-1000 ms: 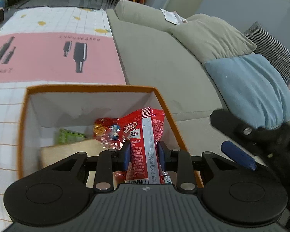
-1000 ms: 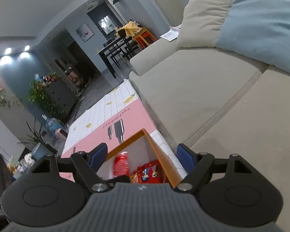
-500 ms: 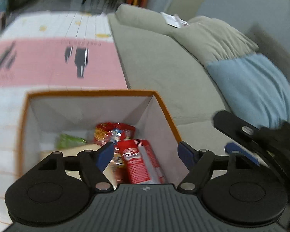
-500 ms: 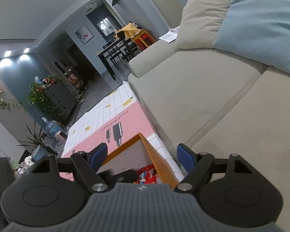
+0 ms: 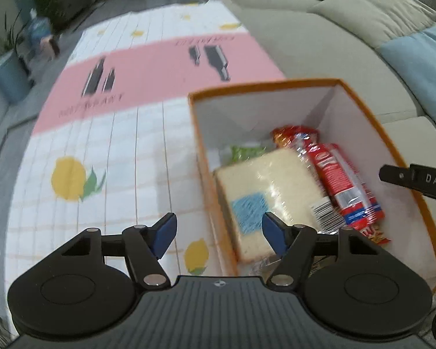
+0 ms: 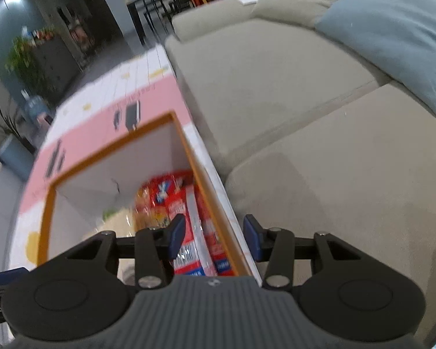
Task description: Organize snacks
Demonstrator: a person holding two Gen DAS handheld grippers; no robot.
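Note:
An orange-rimmed white box [image 5: 360, 107] stands on the mat beside the sofa. In it lie a wrapped bread slice [image 5: 273, 186], a red snack packet [image 5: 343, 183], another red bag [image 5: 293, 135] and a green packet [image 5: 244, 152]. My left gripper [image 5: 218, 232] is open and empty, above the box's left wall. My right gripper [image 6: 215, 235] is open and empty, straddling the box's right wall [image 6: 209, 203] from above, with the red packets [image 6: 189, 226] below it. The right gripper's side shows in the left wrist view [image 5: 415, 180].
A pink and white play mat [image 5: 116, 133] with lemon prints covers the floor left of the box. A beige sofa [image 6: 319, 122] with beige and blue cushions [image 6: 392, 32] runs along the right. Dining chairs, plants and a water jug stand far back.
My left gripper opened and let the red packet drop into the box, then swung left and up. My right gripper tilted down over the box's right wall.

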